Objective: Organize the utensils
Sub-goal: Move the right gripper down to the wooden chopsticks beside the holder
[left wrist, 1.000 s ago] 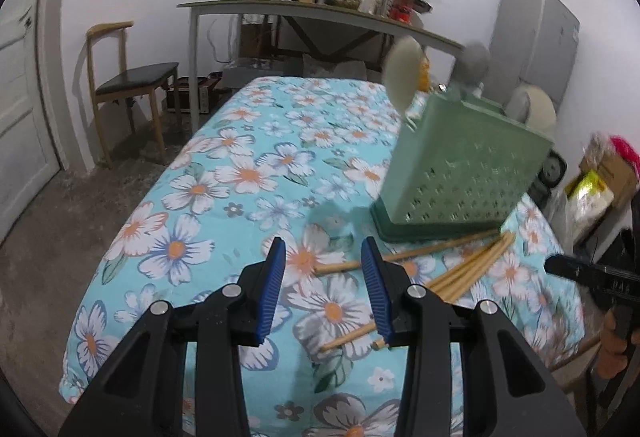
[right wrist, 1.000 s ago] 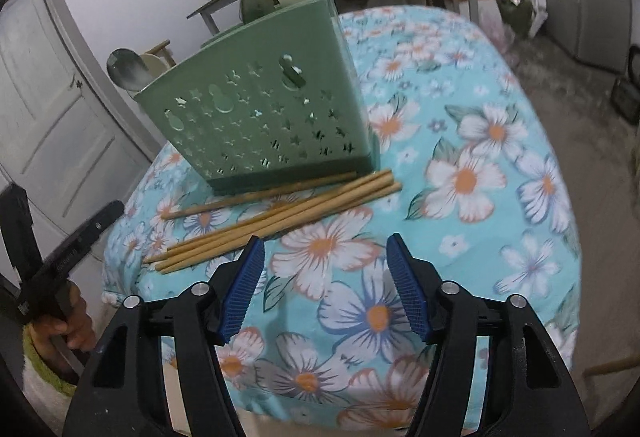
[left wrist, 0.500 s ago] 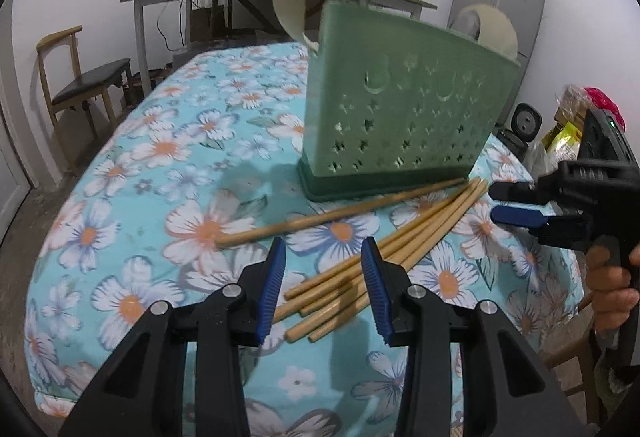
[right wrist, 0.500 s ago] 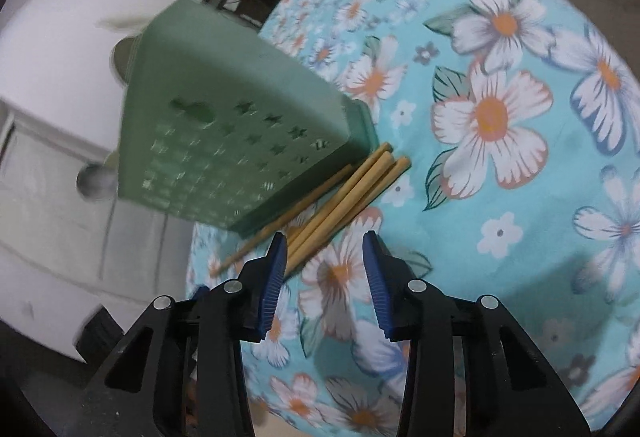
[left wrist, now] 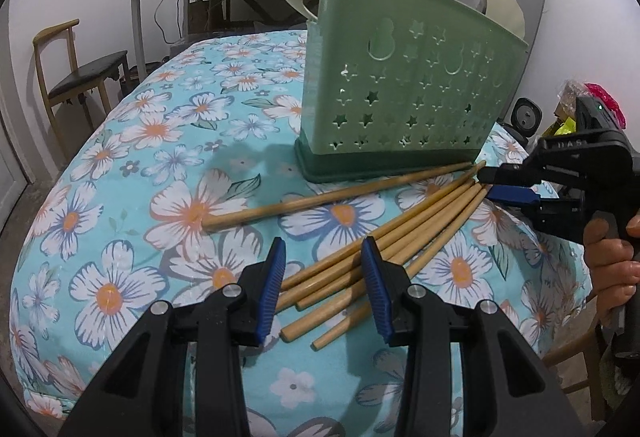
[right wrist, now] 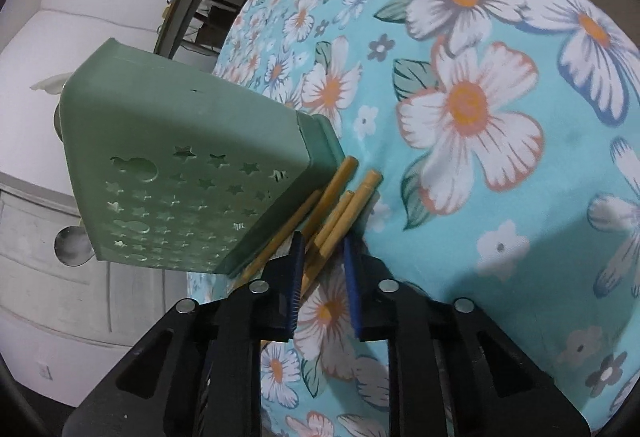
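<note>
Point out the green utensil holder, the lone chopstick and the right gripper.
Green utensil holder (left wrist: 404, 101), left wrist view, perforated front wall.
Lone chopstick (left wrist: 320, 199), left wrist view, mid-shaft.
Right gripper (right wrist: 322, 277), right wrist view, between fingertips.

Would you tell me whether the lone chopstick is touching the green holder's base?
Cannot tell. In the left wrist view the lone chopstick runs close along the green holder, but neither view plainly shows contact or gap.
</note>
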{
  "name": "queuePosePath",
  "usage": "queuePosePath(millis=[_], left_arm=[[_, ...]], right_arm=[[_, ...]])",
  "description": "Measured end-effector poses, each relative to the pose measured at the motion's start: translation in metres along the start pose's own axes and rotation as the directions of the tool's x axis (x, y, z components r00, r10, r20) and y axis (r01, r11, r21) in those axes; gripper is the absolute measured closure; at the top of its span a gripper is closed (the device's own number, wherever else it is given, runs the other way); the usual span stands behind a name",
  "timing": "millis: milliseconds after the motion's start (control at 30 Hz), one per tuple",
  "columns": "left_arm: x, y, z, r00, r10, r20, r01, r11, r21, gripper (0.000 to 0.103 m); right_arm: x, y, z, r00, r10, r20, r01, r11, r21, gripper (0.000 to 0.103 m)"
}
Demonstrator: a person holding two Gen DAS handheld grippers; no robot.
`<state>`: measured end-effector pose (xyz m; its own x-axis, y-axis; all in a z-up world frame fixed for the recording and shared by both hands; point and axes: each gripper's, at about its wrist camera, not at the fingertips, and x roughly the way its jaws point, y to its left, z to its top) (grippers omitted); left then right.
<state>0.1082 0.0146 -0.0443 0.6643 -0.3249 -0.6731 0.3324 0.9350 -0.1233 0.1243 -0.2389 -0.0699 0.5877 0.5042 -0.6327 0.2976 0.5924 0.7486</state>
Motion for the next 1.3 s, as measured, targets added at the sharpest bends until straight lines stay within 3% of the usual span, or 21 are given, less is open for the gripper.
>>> queuePosePath(millis=[300, 467, 733, 867, 1067, 1300], left_arm=[[0.001, 0.003, -0.001, 1.0, -0.004, 0.002, 0.004, 1.0, -0.013, 0.065], [0.0, 0.002, -0.001, 1.0, -0.005, 0.002, 0.005, 1.0, -0.011, 0.065], [-0.012, -0.001, 0.001, 0.999, 0.0, 0.047, -0.001, 1.0, 0.023, 0.065], [-0.02, -0.01, 0.005, 0.996, -0.053, 0.075, 0.049, 0.997, 0.064, 0.065], [-0.004, -0.043, 0.008, 0.99, -0.14, 0.004, 0.137, 0.973, 0.185, 0.069], [0.015, -0.075, 0.013, 0.987, -0.154, -0.036, 0.157, 0.932, 0.325, 0.078]], right_arm=[[-0.019, -0.024, -0.011, 0.997, 0.078, -0.007, -0.078, 0.994, 0.072, 0.089], [-0.027, -0.029, -0.016, 0.997, 0.082, 0.0, -0.081, 0.993, 0.081, 0.091], [-0.038, -0.02, -0.011, 0.999, 0.053, -0.011, -0.054, 0.999, -0.007, 0.092], [-0.049, -0.022, 0.004, 1.0, 0.019, -0.006, -0.019, 0.999, -0.041, 0.092], [-0.06, -0.041, 0.008, 1.0, -0.018, 0.008, 0.018, 0.999, -0.038, 0.09], [-0.056, -0.047, 0.008, 1.0, 0.0, -0.001, 0.0, 0.999, -0.047, 0.09]])
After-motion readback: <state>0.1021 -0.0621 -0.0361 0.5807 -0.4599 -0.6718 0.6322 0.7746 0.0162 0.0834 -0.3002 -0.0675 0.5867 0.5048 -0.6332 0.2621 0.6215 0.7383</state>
